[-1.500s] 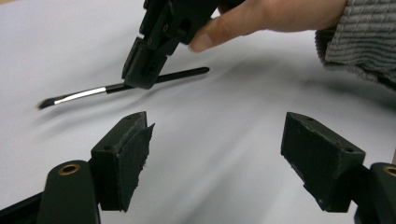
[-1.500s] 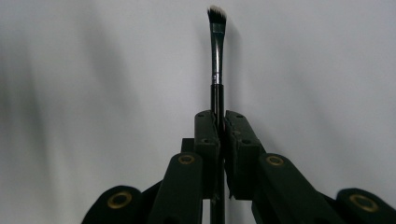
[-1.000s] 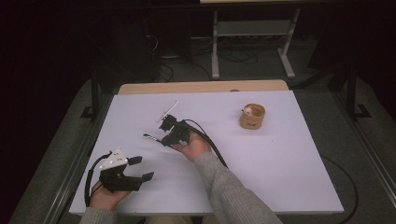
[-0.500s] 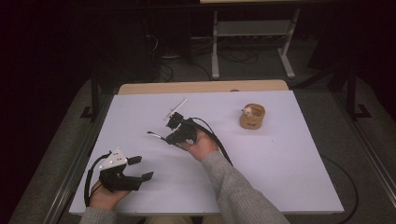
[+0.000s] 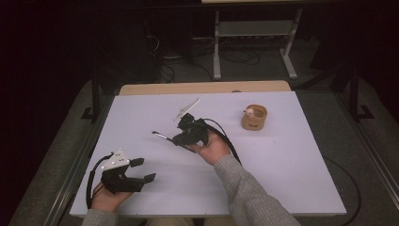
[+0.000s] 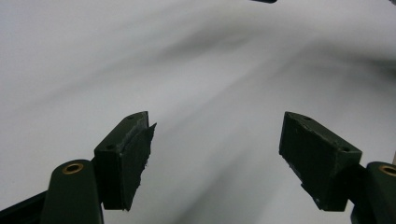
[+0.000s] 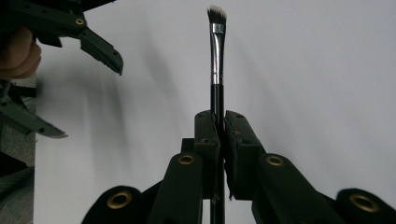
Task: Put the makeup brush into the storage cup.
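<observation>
We list a white counter (image 5: 282,165) with a tan strip along its far edge; a black-handled brush (image 7: 216,60) with silver ferrule and white-tipped bristles; two black claws, left (image 5: 141,170) and right (image 7: 217,125), brass-riveted; a tan cup (image 5: 254,117) toward the far right corner.

The high view looks forward and down over the whole white table (image 5: 282,179) from the person's side. Each gripper view sits low and close, facing along its jaws across that same tabletop.
</observation>
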Tool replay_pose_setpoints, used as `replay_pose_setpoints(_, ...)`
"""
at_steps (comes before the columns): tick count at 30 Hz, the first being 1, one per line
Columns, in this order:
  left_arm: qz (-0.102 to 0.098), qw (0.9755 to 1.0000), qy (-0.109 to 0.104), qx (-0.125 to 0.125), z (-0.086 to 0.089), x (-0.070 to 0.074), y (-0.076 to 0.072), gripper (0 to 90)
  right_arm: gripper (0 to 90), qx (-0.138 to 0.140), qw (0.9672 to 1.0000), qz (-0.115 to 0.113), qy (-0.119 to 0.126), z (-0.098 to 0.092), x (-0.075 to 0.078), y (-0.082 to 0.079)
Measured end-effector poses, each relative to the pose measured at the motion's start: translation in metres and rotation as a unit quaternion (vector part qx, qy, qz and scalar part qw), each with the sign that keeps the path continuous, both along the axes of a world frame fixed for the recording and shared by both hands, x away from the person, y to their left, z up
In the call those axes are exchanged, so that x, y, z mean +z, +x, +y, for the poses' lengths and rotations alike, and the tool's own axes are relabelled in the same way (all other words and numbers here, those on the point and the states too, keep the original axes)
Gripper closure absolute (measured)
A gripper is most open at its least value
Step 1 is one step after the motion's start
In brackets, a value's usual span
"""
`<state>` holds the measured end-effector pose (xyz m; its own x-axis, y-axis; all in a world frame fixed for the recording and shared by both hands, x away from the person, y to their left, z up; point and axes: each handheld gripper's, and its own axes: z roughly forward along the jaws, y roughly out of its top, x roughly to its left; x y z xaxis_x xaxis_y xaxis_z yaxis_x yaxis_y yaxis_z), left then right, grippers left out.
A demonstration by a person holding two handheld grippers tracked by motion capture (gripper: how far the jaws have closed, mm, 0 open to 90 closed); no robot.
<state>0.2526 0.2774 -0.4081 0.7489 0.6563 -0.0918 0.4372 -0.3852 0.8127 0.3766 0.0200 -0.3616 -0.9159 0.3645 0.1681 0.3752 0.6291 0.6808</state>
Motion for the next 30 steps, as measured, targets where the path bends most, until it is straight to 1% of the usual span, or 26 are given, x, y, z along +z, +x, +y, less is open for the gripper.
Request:
replay_pose_setpoints(3,0.002,1.0,-0.008,-0.004,-0.002,0.001,0.001,24.4,83.4,0.006,0.9999,-0.002,0.01,-0.009,0.002,-0.006)
replay_pose_setpoints(7,0.0,1.0,-0.006,-0.008,-0.006,0.003,0.004,24.4,83.4,0.01,0.9999,-0.005,0.009,-0.016,0.0,-0.011)
replay_pose_setpoints(8,0.003,0.9999,-0.014,-0.01,-0.007,0.005,0.005,24.5,83.4,0.013,0.9998,-0.003,0.013,-0.021,-0.001,-0.014)
replay_pose_setpoints(10,0.004,0.9998,-0.017,-0.012,-0.008,0.006,0.006,24.5,83.4,0.015,0.9997,-0.002,0.017,-0.024,-0.001,-0.015)
replay_pose_setpoints(11,0.001,0.9998,-0.015,-0.015,-0.011,0.008,0.005,24.5,83.4,0.016,0.9996,0.002,0.022,-0.026,-0.001,-0.017)
replay_pose_setpoints(13,-0.002,0.9997,-0.013,-0.022,-0.015,0.01,0.005,24.6,83.4,0.022,0.9993,-0.001,0.031,-0.033,-0.001,-0.021)
replay_pose_setpoints(15,-0.003,0.9994,-0.013,-0.031,-0.021,0.012,0.006,24.8,83.4,0.025,0.9991,-0.001,0.034,-0.037,0.0,-0.025)
replay_pose_setpoints(16,-0.003,0.9994,-0.013,-0.031,-0.021,0.012,0.006,24.8,83.4,0.028,0.999,-0.005,0.035,-0.039,0.0,-0.026)
replay_pose_setpoints(17,-0.001,0.9994,-0.015,-0.032,-0.022,0.012,0.006,24.8,83.4,0.028,0.999,-0.003,0.036,-0.041,0.001,-0.028)
replay_pose_setpoints(18,0.001,0.9992,-0.015,-0.038,-0.025,0.013,0.007,24.8,83.4,0.031,0.9988,-0.007,0.037,-0.043,0.002,-0.03)
replay_pose_setpoints(20,0.002,0.999,-0.016,-0.041,-0.027,0.014,0.008,24.8,83.4,0.032,0.9987,-0.009,0.038,-0.046,0.003,-0.032)
replay_pose_setpoints(21,0.004,0.9986,-0.023,-0.048,-0.03,0.016,0.009,24.8,83.4,0.036,0.9984,-0.011,0.041,-0.05,0.006,-0.036)
replay_pose_setpoints(23,0.005,0.9983,-0.027,-0.051,-0.031,0.017,0.009,25.0,83.4,0.046,0.9978,-0.015,0.045,-0.055,0.008,-0.041)
replay_pose_setpoints(25,0.008,0.9976,-0.037,-0.058,-0.034,0.02,0.011,25.4,83.4,0.05,0.9976,-0.015,0.046,-0.057,0.008,-0.043)
replay_pose_setpoints(27,0.012,0.9964,-0.046,-0.07,-0.037,0.023,0.013,25.7,83.4,0.057,0.997,-0.015,0.051,-0.062,0.009,-0.048)
replay_pose_setpoints(28,0.011,0.996,-0.042,-0.079,-0.04,0.025,0.015,27.1,83.4,0.061,0.9965,-0.016,0.054,-0.064,0.009,-0.05)
replay_pose_setpoints(30,0.014,0.9954,-0.039,-0.087,-0.045,0.028,0.016,28.4,83.3,0.071,0.9956,-0.021,0.058,-0.07,0.009,-0.057)
